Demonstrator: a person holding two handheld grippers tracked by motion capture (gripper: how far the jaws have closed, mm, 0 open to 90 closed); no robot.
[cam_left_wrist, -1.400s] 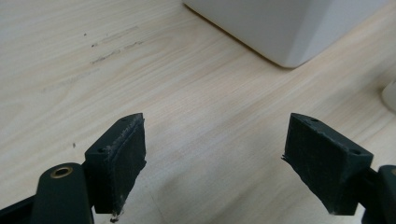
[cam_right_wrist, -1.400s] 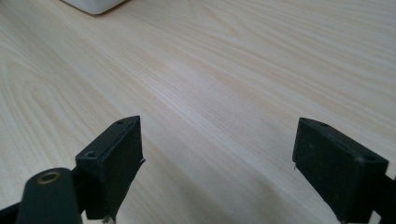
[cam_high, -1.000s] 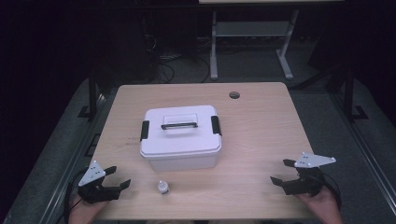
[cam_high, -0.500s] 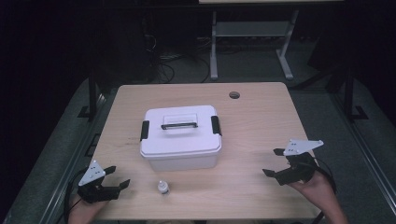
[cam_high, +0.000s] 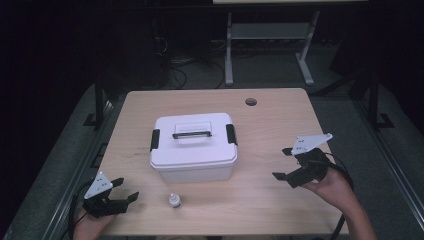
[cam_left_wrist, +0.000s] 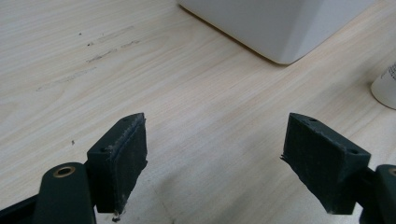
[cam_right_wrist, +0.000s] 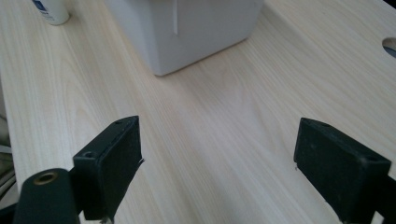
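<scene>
A white lidded box (cam_high: 193, 146) with a black handle and black side latches stands mid-table; its lid is on. Its lower corner fills the top of the left gripper view (cam_left_wrist: 280, 28) and of the right gripper view (cam_right_wrist: 187, 32). A small white bottle (cam_high: 174, 201) stands in front of the box, seen at the edge (cam_left_wrist: 385, 86) and at the top left (cam_right_wrist: 51, 11). My left gripper (cam_high: 124, 191) rests open at the table's near-left corner. My right gripper (cam_high: 285, 164) is open, held above the table to the right of the box. Nothing lies between either pair of jaws.
The light wooden table (cam_high: 280, 125) has a round cable hole (cam_high: 251, 101) at its far right. Beyond the far edge stands a metal desk frame (cam_high: 267, 45) on a dark floor with cables.
My right gripper has moved up and leftward, closer to the box. The left gripper, the box and the bottle have stayed put.
</scene>
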